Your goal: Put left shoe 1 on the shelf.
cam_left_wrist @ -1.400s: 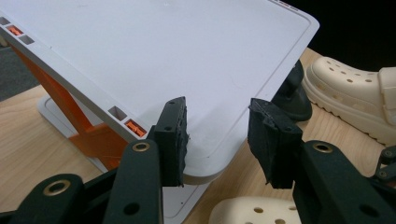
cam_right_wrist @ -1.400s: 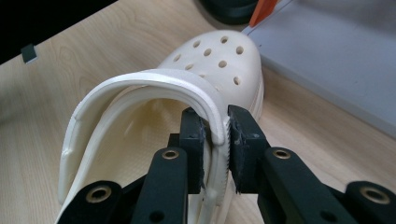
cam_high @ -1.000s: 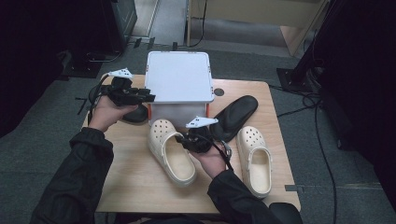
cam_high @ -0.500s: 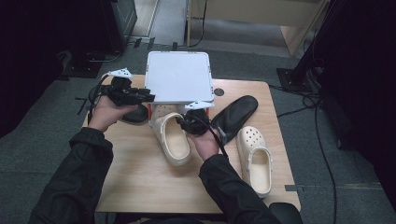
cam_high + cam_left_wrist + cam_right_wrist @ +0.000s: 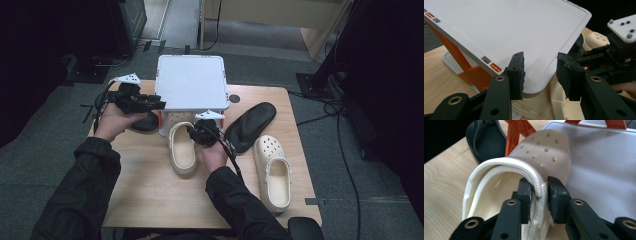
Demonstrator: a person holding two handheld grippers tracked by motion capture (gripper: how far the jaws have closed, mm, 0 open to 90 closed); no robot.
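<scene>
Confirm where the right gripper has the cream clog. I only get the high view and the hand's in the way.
Observer: The right gripper has the cream clog by its side rim, one pad inside and one on the ribbed outside. Its jaws have just been opening, with the rim between them.
Operator: Toe in the box yet?
Observer: Yes, the toe lies over the grey tray, beside an orange post.
Operator: Left gripper clamped on the lid?
Observer: Doesn't look so. The left gripper has the corner of the white lid between its jaws, but one pad stands clear of it.
</scene>
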